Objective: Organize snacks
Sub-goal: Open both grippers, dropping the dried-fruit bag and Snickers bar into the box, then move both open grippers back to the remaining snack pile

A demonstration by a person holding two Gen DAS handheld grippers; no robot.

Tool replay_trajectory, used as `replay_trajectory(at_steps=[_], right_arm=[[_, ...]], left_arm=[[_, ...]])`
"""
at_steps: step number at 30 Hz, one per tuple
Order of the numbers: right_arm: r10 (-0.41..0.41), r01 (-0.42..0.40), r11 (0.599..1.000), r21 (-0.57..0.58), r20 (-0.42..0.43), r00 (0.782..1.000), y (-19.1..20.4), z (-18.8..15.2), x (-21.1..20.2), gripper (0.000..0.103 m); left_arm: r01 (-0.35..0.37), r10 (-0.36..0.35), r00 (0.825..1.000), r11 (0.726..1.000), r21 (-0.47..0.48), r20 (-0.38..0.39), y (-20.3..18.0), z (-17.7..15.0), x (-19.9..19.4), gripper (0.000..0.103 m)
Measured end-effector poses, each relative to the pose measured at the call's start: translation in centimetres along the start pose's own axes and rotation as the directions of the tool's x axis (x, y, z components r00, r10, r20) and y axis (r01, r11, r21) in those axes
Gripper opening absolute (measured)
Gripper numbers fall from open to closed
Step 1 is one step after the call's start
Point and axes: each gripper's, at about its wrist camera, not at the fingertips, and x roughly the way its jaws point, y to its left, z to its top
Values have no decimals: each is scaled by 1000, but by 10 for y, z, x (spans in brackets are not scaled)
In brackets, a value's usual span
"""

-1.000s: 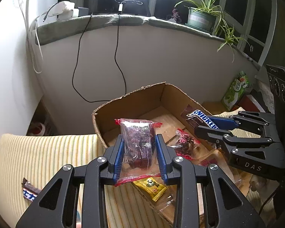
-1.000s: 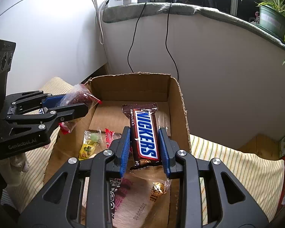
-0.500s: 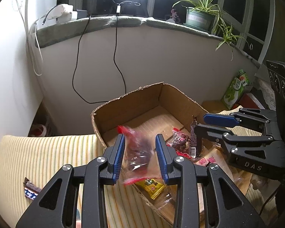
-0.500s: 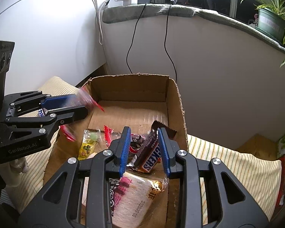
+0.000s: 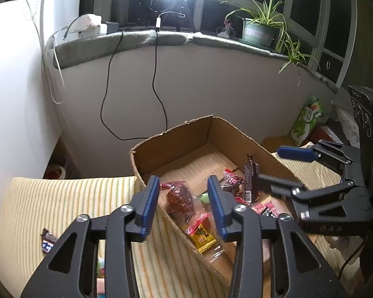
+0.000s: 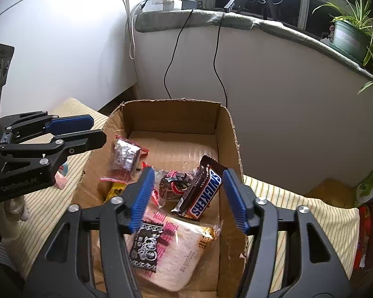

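Right wrist view, Snickers bar (image 6: 201, 193) lying in cardboard box (image 6: 232, 134), seemingly untouched between right gripper (image 6: 189, 198), jaws just opened wide.

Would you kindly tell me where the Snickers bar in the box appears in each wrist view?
Left wrist: Snickers bar stands on end, right of centre, back side showing.
Right wrist: Snickers bar lies centre, logo up.
Shared landmark: cardboard box.

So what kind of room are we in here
Probably a home's enclosed balcony or sunroom at night: dark windows, a potted spider plant on the cushioned sill, and a striped fabric seat.
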Motion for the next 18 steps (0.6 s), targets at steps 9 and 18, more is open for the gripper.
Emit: replay_trajectory(at_steps=[9,18], right_arm=[[-17,18,1000,-7,34,999,18,1,-22,86],[-1,2,1000,-28,46,999,46,-3,-38,86]], left_arm=[[-4,4,999,1000,-4,44,7,-7,-35,54],[-42,45,996,998,-35,75,30,-26,-69,66]])
